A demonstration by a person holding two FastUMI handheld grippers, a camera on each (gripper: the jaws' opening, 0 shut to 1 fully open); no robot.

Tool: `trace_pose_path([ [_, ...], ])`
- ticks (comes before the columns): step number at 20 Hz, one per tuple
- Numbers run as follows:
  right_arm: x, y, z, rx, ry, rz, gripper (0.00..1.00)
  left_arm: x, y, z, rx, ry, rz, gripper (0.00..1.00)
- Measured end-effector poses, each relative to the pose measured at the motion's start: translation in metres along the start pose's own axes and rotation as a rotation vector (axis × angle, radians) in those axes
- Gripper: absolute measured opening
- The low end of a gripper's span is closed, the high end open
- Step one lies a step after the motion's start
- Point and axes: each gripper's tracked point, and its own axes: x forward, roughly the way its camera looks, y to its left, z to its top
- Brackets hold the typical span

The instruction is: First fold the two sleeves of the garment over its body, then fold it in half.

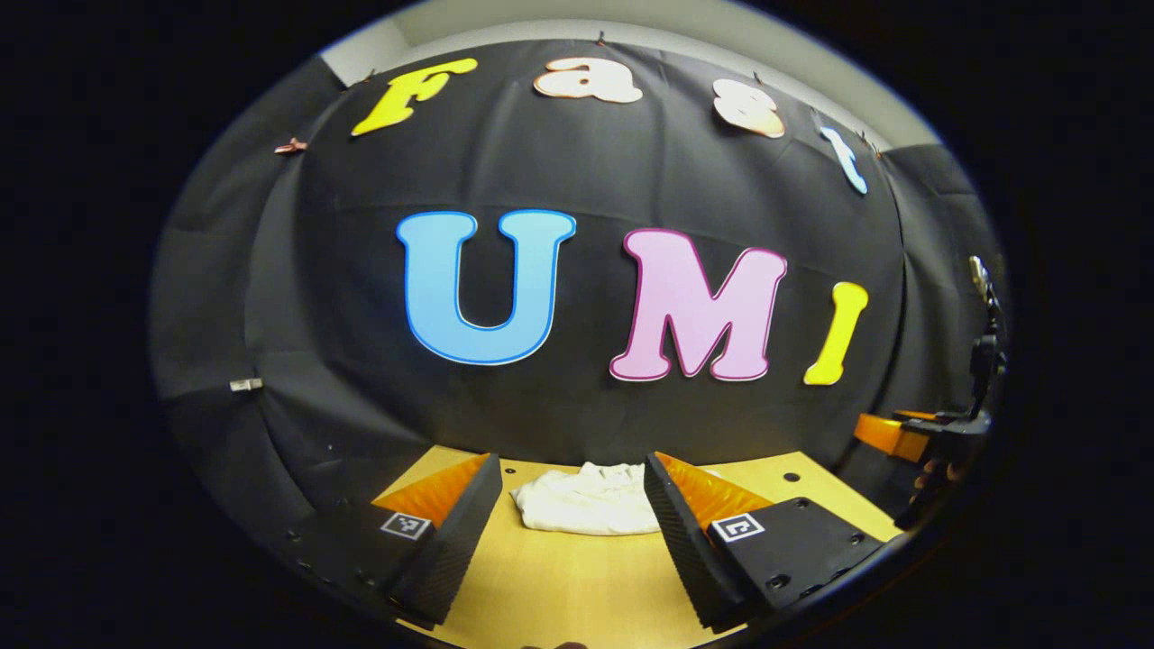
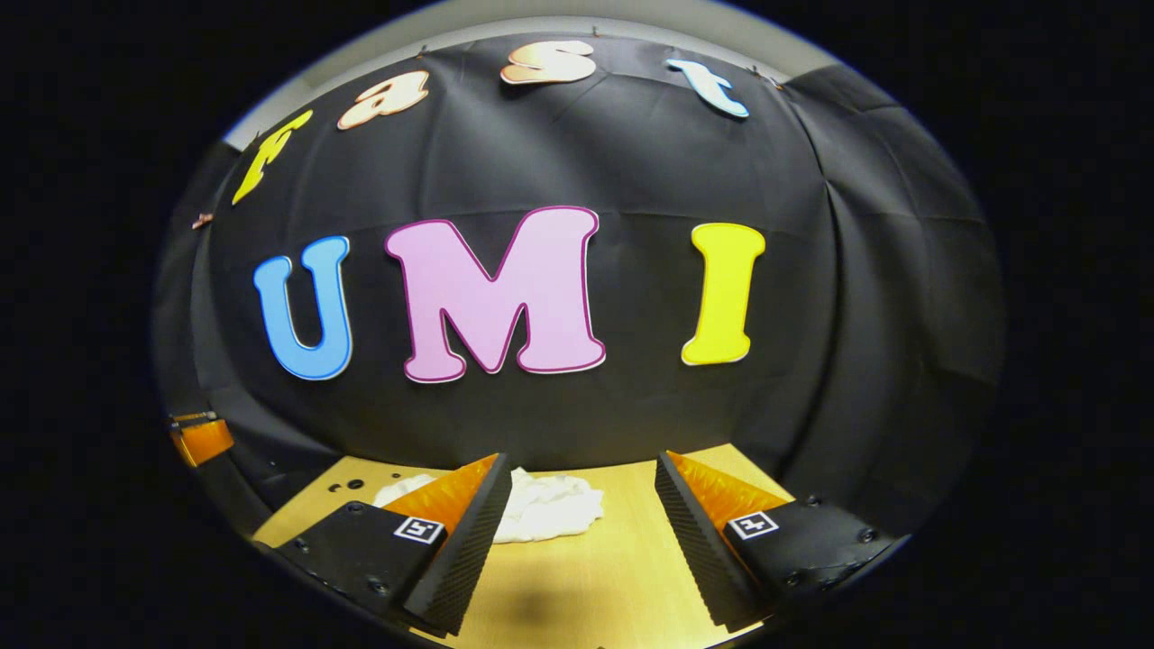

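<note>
On the wooden table (image 1: 577, 577), near its far edge by the black booth wall, lay the white garment (image 1: 586, 500), bunched up & crumpled. L gripper (image 1: 568, 532) hung above the tabletop w/ fingers spread wide, nothing between them; garment sat beyond the tips, apart. R gripper (image 2: 577, 541) was likewise wide open, empty; garment (image 2: 541, 509) lay ahead, partly behind its left finger (image 2: 464, 541). Other gripper (image 1: 938, 433) showed at far right of left gripper view.
</note>
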Motion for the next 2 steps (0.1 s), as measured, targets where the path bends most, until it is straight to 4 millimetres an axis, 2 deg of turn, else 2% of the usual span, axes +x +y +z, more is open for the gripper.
trace_pose_path([
  [1, -0.014, 0.000, -0.004, 0.000, 0.011, 0.007, 0.98, -0.018, 0.004, -0.002, -0.008, -0.006, 0.011, 0.97],
  [2, -0.026, -0.003, -0.007, -0.009, 0.013, 0.008, 0.98, -0.026, 0.006, -0.004, -0.017, 0.002, 0.019, 0.97],
])
